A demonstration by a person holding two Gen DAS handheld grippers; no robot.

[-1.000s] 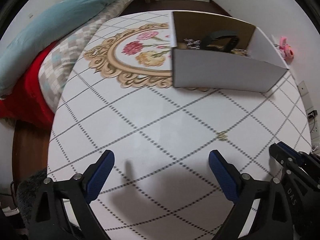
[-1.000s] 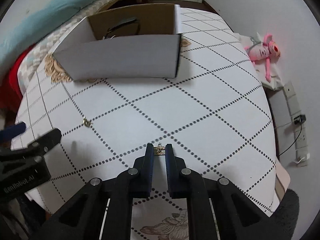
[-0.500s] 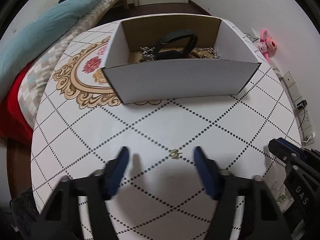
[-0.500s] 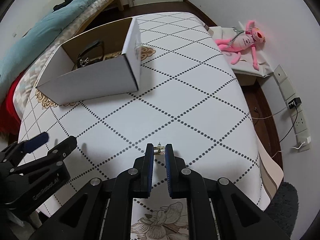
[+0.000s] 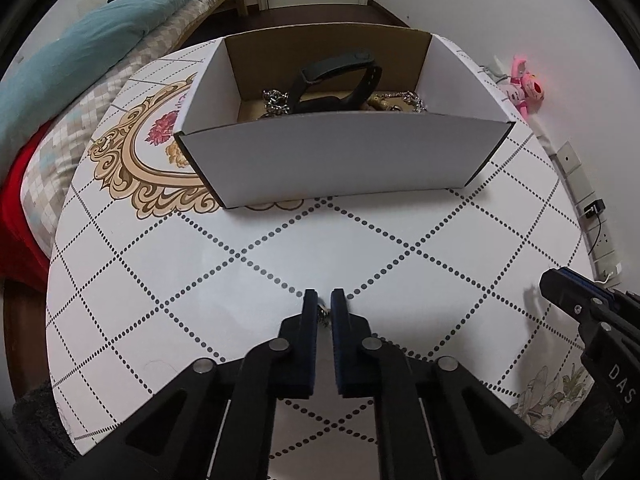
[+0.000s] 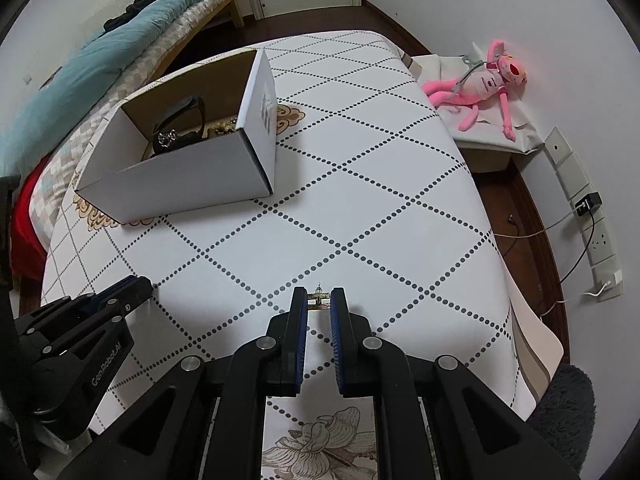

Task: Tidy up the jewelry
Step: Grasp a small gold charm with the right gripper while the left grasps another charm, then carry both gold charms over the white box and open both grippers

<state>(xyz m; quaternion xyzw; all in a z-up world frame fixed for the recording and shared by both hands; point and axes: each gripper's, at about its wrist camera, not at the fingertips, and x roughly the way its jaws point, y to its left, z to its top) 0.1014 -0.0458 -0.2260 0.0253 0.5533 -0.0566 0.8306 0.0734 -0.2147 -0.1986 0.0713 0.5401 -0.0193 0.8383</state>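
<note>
A white cardboard box (image 5: 340,160) stands open on the table, holding a black watch band (image 5: 336,80) and metal chains. It also shows in the right wrist view (image 6: 180,176). My left gripper (image 5: 324,300) is shut on a small gold earring (image 5: 322,313) at the table surface. My right gripper (image 6: 319,300) is shut on another small gold jewelry piece (image 6: 318,298), held just above the table. Each gripper shows at the edge of the other's view.
The table (image 5: 400,248) has a white cloth with a dotted diamond pattern and a gold floral medallion (image 5: 140,168). A bed with a teal blanket (image 5: 80,64) lies left. A pink plush toy (image 6: 480,84) and wall sockets are at the right.
My left gripper swung toward the box, came down over the gold earring and closed on it. My right gripper stayed shut on its piece while its view turned right.
</note>
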